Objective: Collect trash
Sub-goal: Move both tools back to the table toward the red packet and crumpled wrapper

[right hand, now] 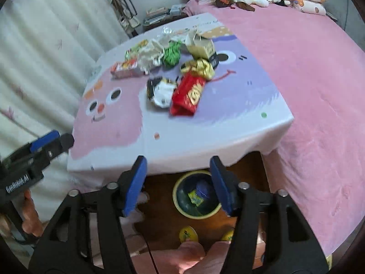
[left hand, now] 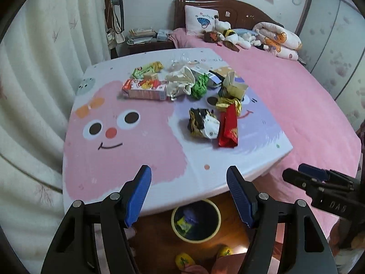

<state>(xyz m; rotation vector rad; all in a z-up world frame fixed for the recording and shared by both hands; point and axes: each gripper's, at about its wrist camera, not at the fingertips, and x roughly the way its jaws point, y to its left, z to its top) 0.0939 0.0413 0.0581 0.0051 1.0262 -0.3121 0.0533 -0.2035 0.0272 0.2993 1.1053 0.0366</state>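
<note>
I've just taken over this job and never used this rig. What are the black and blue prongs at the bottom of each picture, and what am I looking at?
The prongs are the fingers of two hand-held grippers, each with a camera looking along them. One picture is from the left gripper, the other from the right gripper. Both are open and hold nothing. Ahead is a table with a cartoon cover, beside a pink bed. On it lies trash: a red wrapper, a black-and-white wrapper, a green wrapper, a carton. The bin stands on the floor below the table's near edge.

Wrappers on table, bin below its near edge.
</note>
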